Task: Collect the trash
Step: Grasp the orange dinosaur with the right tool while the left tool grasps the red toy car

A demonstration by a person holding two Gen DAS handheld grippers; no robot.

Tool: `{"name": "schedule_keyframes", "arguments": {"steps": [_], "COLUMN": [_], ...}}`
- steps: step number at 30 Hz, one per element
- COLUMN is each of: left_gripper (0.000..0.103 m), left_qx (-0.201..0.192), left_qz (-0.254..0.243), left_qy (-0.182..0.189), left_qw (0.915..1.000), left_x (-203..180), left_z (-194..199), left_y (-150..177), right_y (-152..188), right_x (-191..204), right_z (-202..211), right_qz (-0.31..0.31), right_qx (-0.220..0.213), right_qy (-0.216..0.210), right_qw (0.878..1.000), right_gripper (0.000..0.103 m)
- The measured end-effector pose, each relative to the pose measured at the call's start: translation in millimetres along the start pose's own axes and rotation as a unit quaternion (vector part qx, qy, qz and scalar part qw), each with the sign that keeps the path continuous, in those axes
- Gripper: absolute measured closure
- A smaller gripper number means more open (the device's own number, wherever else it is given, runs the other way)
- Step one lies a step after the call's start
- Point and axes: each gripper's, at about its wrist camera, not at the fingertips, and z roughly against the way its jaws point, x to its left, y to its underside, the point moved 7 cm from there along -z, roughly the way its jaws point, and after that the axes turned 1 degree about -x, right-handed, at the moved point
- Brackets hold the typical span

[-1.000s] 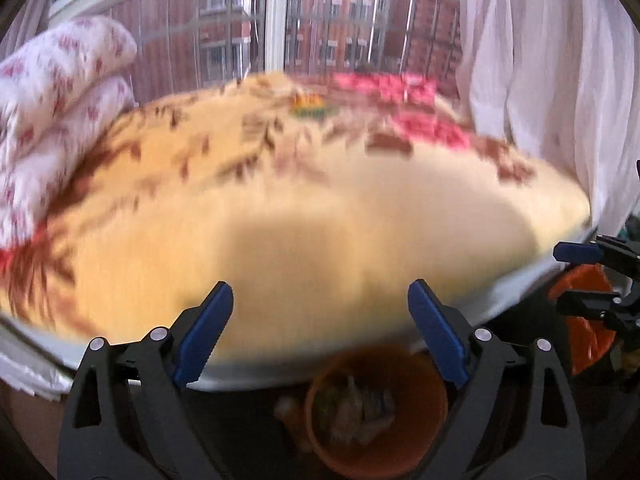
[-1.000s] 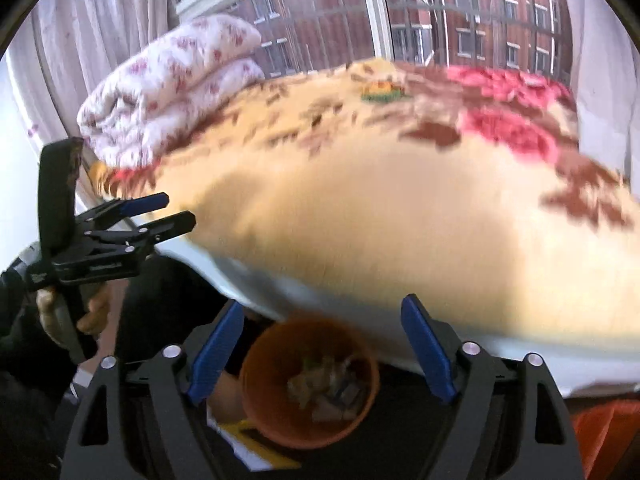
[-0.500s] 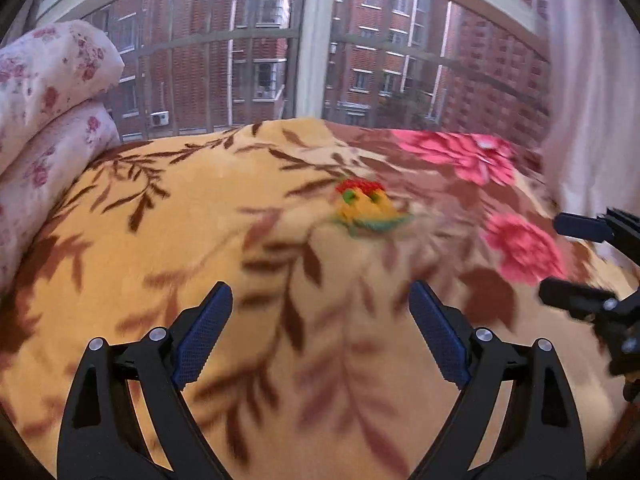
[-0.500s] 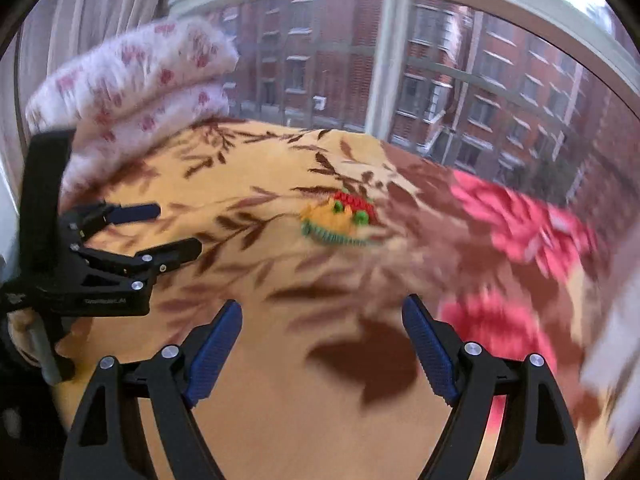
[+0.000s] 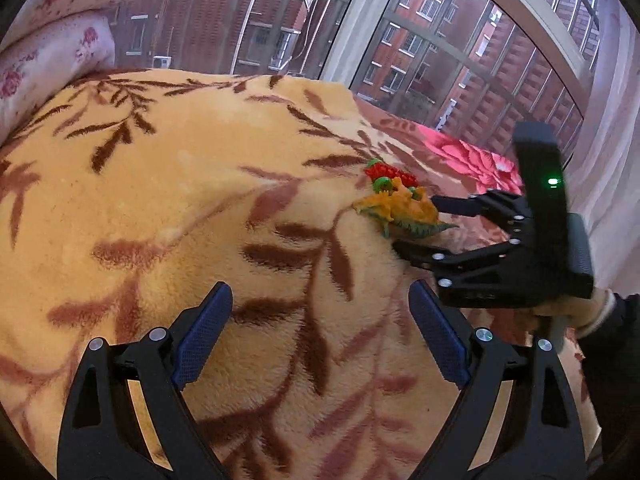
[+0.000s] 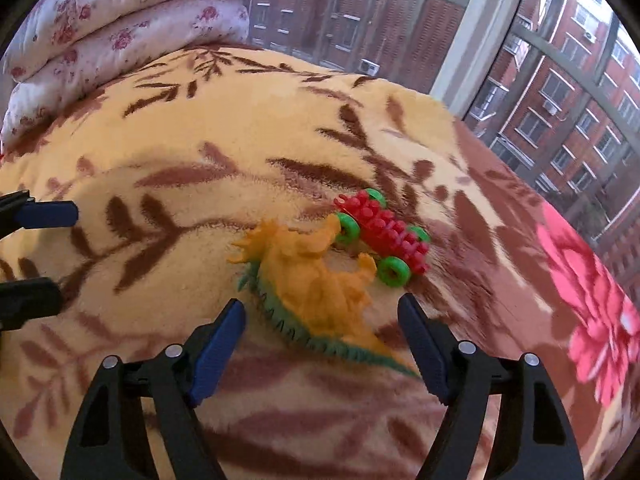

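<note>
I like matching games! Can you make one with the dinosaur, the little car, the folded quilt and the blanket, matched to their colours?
Things:
1. toy dinosaur
2. toy car
3. folded quilt
4. blanket

Colours:
A. white with small pink-red flowers
B. red with green wheels
C. yellow with brown leaves
D. orange with a green spiky back

Pairs: 1-D, 2-B, 3-A, 4-C

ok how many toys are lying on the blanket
2. An orange dinosaur lies just ahead of the open right gripper. A red block car with green wheels sits touching its far side. The blanket shows no others, though its far edge is out of sight.
</note>
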Motion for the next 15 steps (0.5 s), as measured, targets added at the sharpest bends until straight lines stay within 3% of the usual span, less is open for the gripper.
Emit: {"name": "schedule_keyframes", "arguments": {"steps": [4, 9, 15], "left_gripper": [0.016, 0.016, 0.016], "left_qx": [-0.001, -0.002, -0.002], "left_qz": [-0.003, -0.009, -0.004], "left_qy": [0.005, 0.008, 0.015], "left_qw": [1.0, 0.9999, 0.9999], "left_x": [-1.2, -3.7, -2.6], "left_z": [0.0, -0.4, -1.7], "left_y": [-0.2, 0.0, 0.0], "right_y": [-4.9, -12.4, -4.9], "right_x": [-2.9, 0.4, 4.3], "right_z": [-9.7, -20.4, -7.3], "right_qz": [-0.012, -0.045, -0.102], "right_qx": [-0.001, 0.007, 0.004], "right_qy": [-0.025, -0.062, -0.043], "right_qw": [1.0, 0.997, 0.994], "right_gripper": [0.027, 0.051, 0.053]}}
